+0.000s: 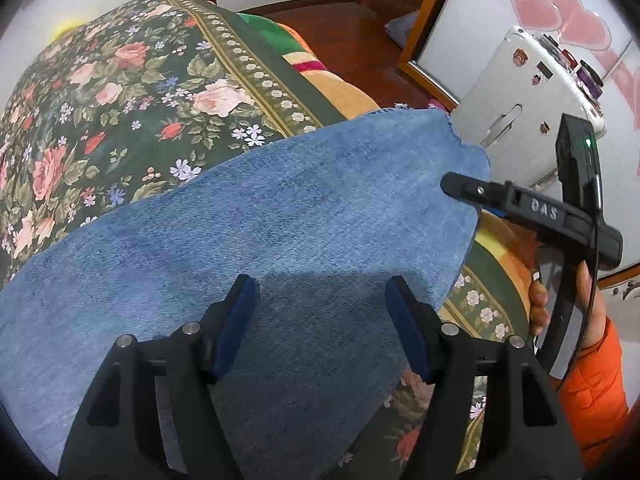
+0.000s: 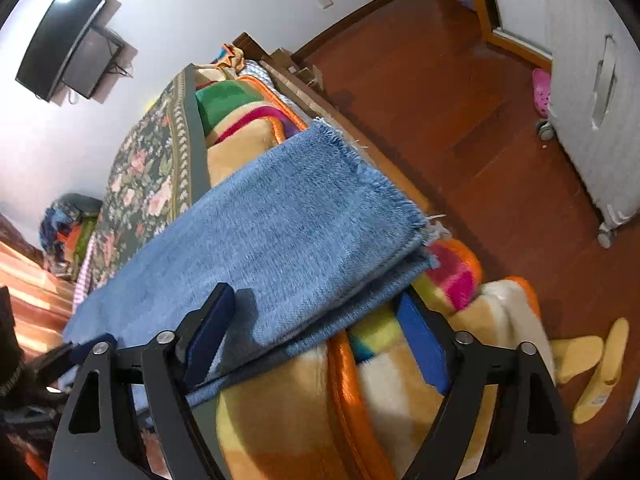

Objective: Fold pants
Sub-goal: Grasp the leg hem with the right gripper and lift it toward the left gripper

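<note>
Floral bedspread (image 1: pixel 120 92) lies partly hidden under blue pants (image 1: pixel 248 232); left tool (image 1: pixel 320 308) and right tool (image 2: pixel 316 316) gape wide, empty.

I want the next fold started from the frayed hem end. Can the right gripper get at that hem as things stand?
Probably yes. The right gripper is open over the jeans, and the frayed hem lies ahead of it, uncovered, at the bed's edge.

My left gripper (image 1: pixel 320 312) gapes above the jeans (image 1: pixel 248 240); my right gripper (image 1: pixel 452 182) at two o'clock
</note>
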`<state>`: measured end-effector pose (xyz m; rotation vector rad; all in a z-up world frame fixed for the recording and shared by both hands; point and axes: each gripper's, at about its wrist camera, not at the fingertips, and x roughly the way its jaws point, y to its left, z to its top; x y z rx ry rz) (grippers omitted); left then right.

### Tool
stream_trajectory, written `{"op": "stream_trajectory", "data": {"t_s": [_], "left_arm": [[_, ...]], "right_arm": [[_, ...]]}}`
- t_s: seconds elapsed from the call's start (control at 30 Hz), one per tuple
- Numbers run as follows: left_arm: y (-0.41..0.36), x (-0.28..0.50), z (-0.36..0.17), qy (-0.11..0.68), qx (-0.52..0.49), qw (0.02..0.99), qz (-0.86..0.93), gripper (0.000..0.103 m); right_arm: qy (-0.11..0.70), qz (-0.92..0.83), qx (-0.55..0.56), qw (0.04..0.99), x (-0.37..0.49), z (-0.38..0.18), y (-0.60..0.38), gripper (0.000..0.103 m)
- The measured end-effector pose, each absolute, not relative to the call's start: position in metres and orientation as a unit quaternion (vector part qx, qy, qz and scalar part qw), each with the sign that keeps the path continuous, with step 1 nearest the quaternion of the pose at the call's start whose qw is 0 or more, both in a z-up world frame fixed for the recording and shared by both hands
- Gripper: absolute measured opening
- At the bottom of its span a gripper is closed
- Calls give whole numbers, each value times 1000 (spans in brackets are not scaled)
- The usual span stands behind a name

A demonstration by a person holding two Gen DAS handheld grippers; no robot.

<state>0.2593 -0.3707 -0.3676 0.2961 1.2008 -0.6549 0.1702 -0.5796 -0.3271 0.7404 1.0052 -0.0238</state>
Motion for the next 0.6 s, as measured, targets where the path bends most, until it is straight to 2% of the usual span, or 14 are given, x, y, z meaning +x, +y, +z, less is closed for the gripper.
{"op": "stream_trajectory", "data": {"t_s": [0.03, 0.1, 0.13, 0.2, 0.27, 0.37, 0.6], "left_arm": [[-371, 259, -368, 552, 137, 765, -302, 67], [-371, 259, -368, 552, 136, 765, -302, 67], [-371, 259, -369, 552, 134, 765, -302, 67], [-370, 259, -370, 551, 132, 766, -304, 67], [-371, 259, -371, 551, 135, 766, -303, 67], [-371, 257, -370, 547, 140, 768, -302, 67], [-356, 250, -349, 533, 126, 781, -300, 67]], "right_arm": [[468, -10, 354, 810, 171, -328, -581, 67], [458, -5, 371, 808, 172, -330, -585, 50], [453, -6, 375, 809, 172, -329, -587, 46], [436, -13, 379, 816, 170, -324, -589, 26], [429, -20, 372, 823, 170, -318, -589, 18], [415, -22, 359, 836, 169, -305, -588, 12], [369, -3, 315, 875, 166, -248, -572, 10]]}}
